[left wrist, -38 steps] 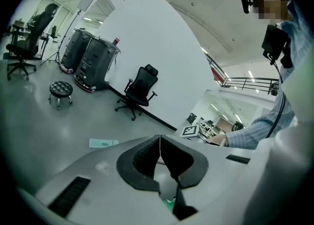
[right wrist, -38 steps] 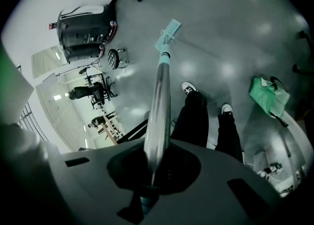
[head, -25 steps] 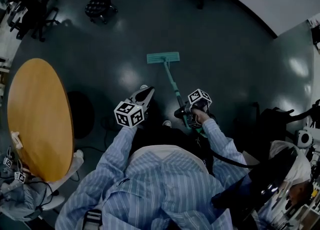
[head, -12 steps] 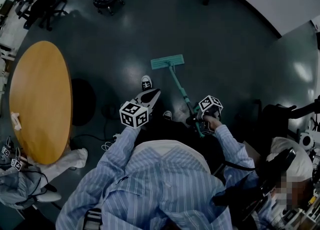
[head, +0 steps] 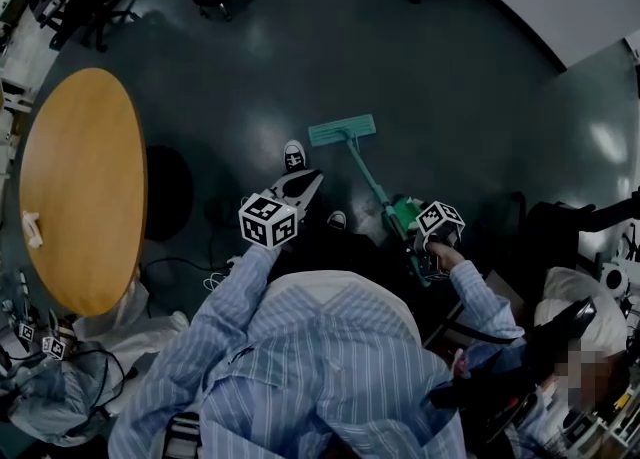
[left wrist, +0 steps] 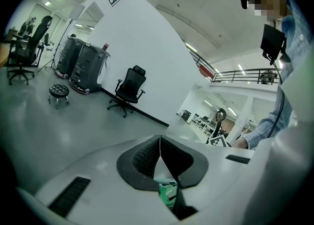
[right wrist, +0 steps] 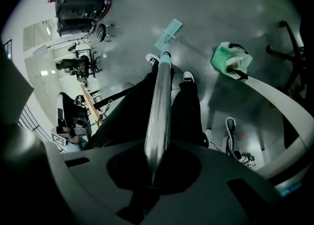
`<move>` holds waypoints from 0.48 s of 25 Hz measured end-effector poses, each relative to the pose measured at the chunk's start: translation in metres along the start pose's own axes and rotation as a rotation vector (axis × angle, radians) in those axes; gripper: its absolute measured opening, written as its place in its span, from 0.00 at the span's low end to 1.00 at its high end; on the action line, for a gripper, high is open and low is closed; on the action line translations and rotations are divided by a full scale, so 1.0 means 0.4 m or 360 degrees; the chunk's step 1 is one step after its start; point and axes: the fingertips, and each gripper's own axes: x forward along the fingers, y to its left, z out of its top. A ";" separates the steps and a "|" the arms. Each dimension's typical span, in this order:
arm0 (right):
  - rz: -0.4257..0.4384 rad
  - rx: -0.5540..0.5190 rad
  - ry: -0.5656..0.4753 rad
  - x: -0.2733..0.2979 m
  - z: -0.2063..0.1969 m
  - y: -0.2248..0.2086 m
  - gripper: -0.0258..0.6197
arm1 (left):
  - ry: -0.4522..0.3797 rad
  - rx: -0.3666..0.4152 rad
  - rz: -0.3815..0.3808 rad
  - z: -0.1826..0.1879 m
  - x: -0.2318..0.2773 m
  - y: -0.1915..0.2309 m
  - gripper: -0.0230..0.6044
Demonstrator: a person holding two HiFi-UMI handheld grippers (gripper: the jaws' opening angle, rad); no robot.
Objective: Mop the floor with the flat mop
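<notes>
The right gripper (right wrist: pixel 154 172) clenches its fingers on the slanted silvery pole (right wrist: pixel 159 116) of the teal flat mop (head: pixel 371 184) so its rectangular head (head: pixel 342 131) lies flat on the glossy grey floor (head: pixel 450 77) ahead, while the left gripper (left wrist: pixel 160 151) idles, fingers pressed together, empty.

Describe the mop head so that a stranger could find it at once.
Start at the big round wooden table. On the dark floor to its right, just beyond a white-toed shoe, lies the mop head. It is the only flat teal rectangle there.
</notes>
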 end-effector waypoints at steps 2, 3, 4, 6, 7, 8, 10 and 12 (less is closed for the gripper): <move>-0.0024 -0.0003 0.0003 -0.002 -0.002 -0.004 0.08 | -0.0005 0.0003 0.0002 0.002 -0.006 0.004 0.05; -0.0028 -0.0005 0.0003 -0.001 -0.003 -0.009 0.08 | -0.0009 0.0006 0.0004 -0.002 -0.007 0.003 0.05; -0.0027 -0.0010 0.0005 0.001 -0.003 -0.014 0.08 | -0.0016 0.0009 0.0006 -0.007 -0.008 -0.001 0.05; -0.0024 -0.0031 0.0020 0.003 -0.007 -0.023 0.08 | -0.0036 0.0011 0.0018 -0.016 -0.006 -0.013 0.05; -0.0024 -0.0045 0.0030 0.000 -0.010 -0.028 0.08 | -0.0048 0.0011 0.0029 -0.019 -0.005 -0.021 0.05; -0.0024 -0.0057 0.0039 -0.004 -0.012 -0.035 0.08 | -0.0058 0.0009 0.0044 -0.021 -0.003 -0.029 0.05; -0.0017 -0.0065 0.0044 -0.011 -0.011 -0.045 0.08 | -0.0071 -0.0002 0.0074 -0.025 -0.001 -0.037 0.05; -0.0004 -0.0054 0.0036 -0.011 0.000 -0.037 0.08 | -0.0080 -0.0017 0.0096 -0.023 -0.009 -0.025 0.05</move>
